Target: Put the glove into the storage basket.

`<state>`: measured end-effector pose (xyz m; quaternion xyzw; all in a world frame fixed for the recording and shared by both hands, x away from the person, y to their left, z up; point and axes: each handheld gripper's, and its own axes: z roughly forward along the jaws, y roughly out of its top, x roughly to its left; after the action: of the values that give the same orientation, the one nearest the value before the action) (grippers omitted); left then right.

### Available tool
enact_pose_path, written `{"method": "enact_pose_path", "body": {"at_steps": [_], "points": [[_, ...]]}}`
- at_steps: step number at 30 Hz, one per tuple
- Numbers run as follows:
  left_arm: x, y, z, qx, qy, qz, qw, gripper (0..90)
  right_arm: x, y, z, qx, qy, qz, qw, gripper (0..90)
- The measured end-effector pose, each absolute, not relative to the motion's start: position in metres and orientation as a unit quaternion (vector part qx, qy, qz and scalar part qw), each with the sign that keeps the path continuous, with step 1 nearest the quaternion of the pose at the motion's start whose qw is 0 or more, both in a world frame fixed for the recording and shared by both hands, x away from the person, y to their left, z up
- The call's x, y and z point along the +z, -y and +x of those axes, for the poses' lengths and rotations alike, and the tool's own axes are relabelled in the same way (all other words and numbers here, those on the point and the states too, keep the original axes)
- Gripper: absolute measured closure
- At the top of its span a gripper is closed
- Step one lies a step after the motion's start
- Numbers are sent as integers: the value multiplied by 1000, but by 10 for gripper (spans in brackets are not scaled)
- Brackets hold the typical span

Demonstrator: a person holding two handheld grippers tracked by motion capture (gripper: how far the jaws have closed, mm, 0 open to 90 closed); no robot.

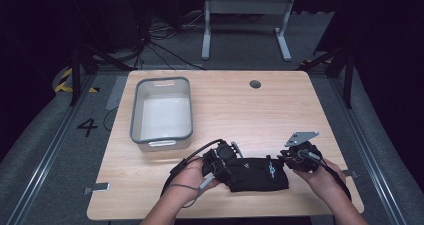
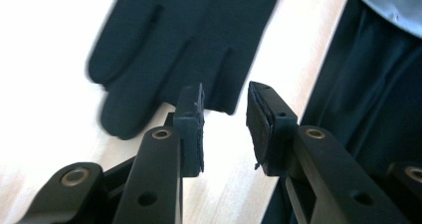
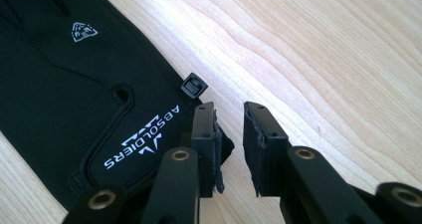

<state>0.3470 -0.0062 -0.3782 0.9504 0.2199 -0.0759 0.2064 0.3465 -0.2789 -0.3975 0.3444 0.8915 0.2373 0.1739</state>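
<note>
A black glove point(image 1: 257, 174) lies flat on the wooden table near the front edge, between my two grippers. My left gripper point(image 1: 225, 169) is at the glove's finger end. In the left gripper view the glove's fingers point(image 2: 169, 40) lie just beyond the left gripper point(image 2: 225, 129), whose jaws stand apart with bare wood between them. My right gripper point(image 1: 288, 161) is at the cuff end. In the right gripper view the cuff with white lettering point(image 3: 89, 114) and a small black clip point(image 3: 193, 87) lie beside the right gripper point(image 3: 230, 144), which is open over bare wood.
A white bin with a grey rim point(image 1: 136, 110) stands at the back left of the table. A round cable hole point(image 1: 255, 84) sits near the far edge. Dark fabric point(image 2: 368, 99) hangs at the right of the left gripper view.
</note>
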Motion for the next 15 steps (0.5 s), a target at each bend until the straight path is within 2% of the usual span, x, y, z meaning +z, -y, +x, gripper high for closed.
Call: {"method": "enact_pose_path", "body": {"at_steps": [10, 15], "points": [[-362, -14, 355, -31, -264, 923, 280, 634, -393, 291, 349, 258, -878, 368, 164, 728], [-363, -13, 357, -21, -265, 919, 290, 604, -390, 297, 349, 266, -872, 378, 163, 719]]}}
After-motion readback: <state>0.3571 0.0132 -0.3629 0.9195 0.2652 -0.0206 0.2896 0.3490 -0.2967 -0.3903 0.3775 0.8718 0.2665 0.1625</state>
